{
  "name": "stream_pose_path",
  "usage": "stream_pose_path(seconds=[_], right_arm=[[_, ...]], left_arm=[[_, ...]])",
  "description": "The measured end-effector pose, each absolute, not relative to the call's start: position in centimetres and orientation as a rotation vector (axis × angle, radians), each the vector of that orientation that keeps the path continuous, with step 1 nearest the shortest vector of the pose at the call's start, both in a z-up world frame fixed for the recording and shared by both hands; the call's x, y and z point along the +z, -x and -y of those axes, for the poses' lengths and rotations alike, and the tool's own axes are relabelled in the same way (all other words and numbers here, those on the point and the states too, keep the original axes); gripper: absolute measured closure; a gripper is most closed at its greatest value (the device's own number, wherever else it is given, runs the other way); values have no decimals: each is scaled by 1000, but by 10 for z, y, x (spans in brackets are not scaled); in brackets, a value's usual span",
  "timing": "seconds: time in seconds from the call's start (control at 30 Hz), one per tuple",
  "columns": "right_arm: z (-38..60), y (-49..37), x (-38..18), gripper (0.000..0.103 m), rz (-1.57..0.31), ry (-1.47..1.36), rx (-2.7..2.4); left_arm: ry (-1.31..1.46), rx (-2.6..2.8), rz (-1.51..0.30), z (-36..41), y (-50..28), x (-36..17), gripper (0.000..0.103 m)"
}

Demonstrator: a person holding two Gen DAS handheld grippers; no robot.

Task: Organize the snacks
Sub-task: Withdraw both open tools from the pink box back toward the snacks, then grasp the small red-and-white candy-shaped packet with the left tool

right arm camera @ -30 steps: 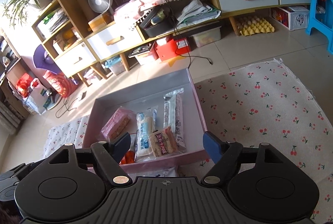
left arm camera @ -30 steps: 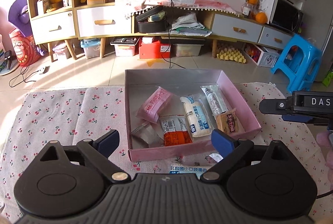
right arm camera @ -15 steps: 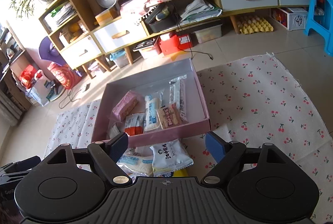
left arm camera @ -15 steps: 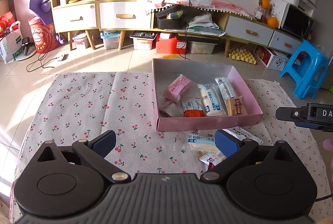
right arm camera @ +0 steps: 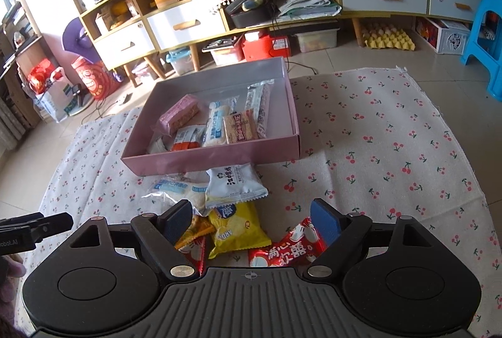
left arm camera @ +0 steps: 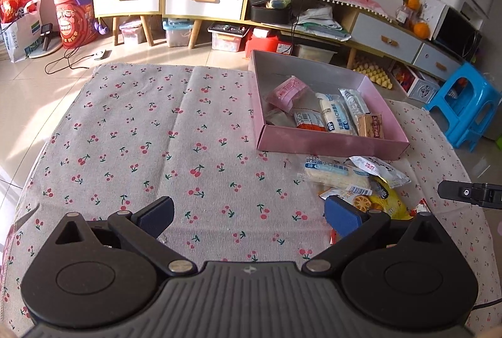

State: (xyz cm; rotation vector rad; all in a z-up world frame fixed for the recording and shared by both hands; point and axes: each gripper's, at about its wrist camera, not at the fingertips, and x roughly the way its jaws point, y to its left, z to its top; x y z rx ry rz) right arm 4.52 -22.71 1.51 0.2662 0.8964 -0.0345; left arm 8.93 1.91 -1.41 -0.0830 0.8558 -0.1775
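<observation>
Both claws hang above the cherry-print cloth (left arm camera: 194, 131) with nothing in them. My left gripper (left arm camera: 248, 214) stands spread wide over bare cloth, its pads apart and empty. My right gripper (right arm camera: 251, 217) is likewise released, holding nothing, and it frames the loose pile from above.

The pink box (right arm camera: 219, 156) sits on the cloth beyond the pile, already holding a row of wrapped bars. The snacks yet to be sorted lie just before its near wall: a white packet (right arm camera: 233, 185) overlapping a long clear-wrapped bread bar (right arm camera: 175, 192), a yellow chip bag (right arm camera: 238, 226) beneath the white one, a red packet (right arm camera: 287, 248) nearest me, and an orange wrapper (right arm camera: 193, 229) beside the left finger.

Orientation: the bread bar's long axis runs across the right wrist view, roughly parallel to the box's near wall. The yellow bag's long axis runs away from me toward the box. The red packet lies slanted, its upper end toward the right finger.

Risks, as I judge them: the packets overlap, so closing here may pinch two wrappers at once or drag a neighbour along. Slick film may slip from the pads. The right finger looks close to the red packet and could shove it. The two grippers are near each other and might collide over the pile.
</observation>
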Motion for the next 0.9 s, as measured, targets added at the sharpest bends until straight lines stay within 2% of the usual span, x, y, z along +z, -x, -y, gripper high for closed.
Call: stream_pose_path(seconds=[0.3,0.5,0.77,0.83,0.9], right_arm=[[235,-30,-10,19,-1016,-165,-75],[237,-20,-13,19,-1087,-155,-14],[238,-14,-28,19,-1134,-89,26],[240,-15,-32,19,-1136,-85,22],[243,-17,-35,19,-1143,-95,14]], left_arm=[[23,-242,-891,4,-81,-32,1],[-22,-338,-904,27,-77,-43,5],[-38,-435,-910,50,-78,-50,27],[-33,-451,-919,56,-79,-51,36],[-20,-459,-930,57,-80,-52,50]])
